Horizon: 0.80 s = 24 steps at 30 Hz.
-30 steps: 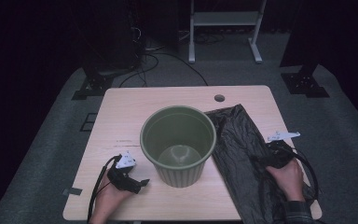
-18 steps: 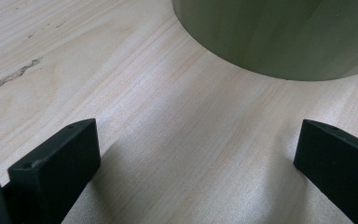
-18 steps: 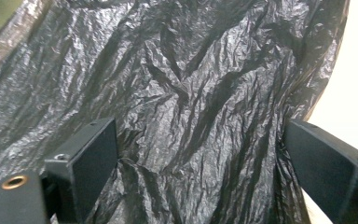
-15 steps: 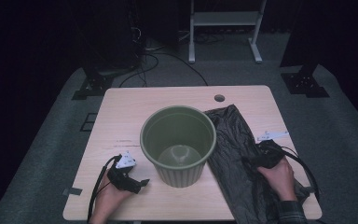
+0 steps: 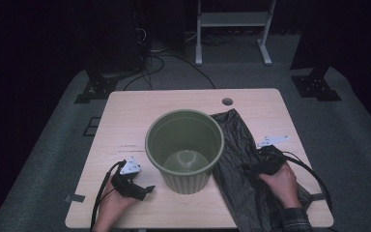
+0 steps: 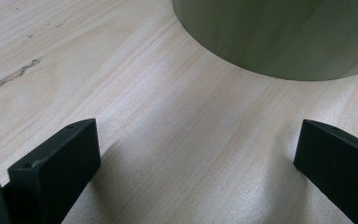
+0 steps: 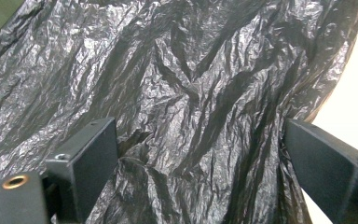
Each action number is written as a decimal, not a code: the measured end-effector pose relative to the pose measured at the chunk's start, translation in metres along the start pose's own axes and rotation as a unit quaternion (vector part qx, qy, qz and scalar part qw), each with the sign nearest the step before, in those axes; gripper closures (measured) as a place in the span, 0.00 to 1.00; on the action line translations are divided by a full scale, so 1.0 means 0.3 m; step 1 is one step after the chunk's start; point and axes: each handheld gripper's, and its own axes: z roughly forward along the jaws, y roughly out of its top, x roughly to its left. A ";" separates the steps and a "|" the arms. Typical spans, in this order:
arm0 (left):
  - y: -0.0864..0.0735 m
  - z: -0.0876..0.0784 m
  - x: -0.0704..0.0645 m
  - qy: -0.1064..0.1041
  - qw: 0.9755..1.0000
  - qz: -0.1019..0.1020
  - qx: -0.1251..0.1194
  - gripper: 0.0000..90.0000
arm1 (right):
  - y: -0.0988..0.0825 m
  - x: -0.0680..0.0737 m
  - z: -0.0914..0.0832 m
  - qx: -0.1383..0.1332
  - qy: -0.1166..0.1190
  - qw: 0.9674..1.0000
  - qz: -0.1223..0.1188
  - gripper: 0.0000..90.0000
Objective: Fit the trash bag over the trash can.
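Note:
A green round bin (image 5: 185,149) stands upright in the middle of the wooden table (image 5: 135,116); its wall (image 6: 279,32) rises just ahead of my left gripper. A crumpled black plastic bag (image 5: 241,159) lies flat to the bin's right and hangs over the front edge. My left gripper (image 5: 142,191) rests low on the table at the front left, open, with bare wood between its jaws (image 6: 196,154). My right gripper (image 5: 251,169) hovers on the bag, open, its jaws spread over the wrinkled plastic (image 7: 200,116).
A small round cable hole (image 5: 227,101) sits at the table's back edge. A white shelf frame (image 5: 232,29) and black stand bases (image 5: 314,84) stand on the grey floor behind. Cables trail from both grippers toward the front edge.
My right gripper has moved left and slightly toward the front over the bag, closer to the bin. The left gripper has stayed put.

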 end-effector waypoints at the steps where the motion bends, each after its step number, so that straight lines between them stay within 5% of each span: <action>1: 0.000 0.000 0.000 0.000 1.000 0.000 0.000 0.00 | 0.003 0.005 0.004 -0.001 0.003 1.000 -0.001 0.11; 24: 0.000 0.000 0.000 0.000 1.000 0.000 0.000 0.00 | 0.112 0.135 0.104 0.000 0.048 0.998 -0.039 0.11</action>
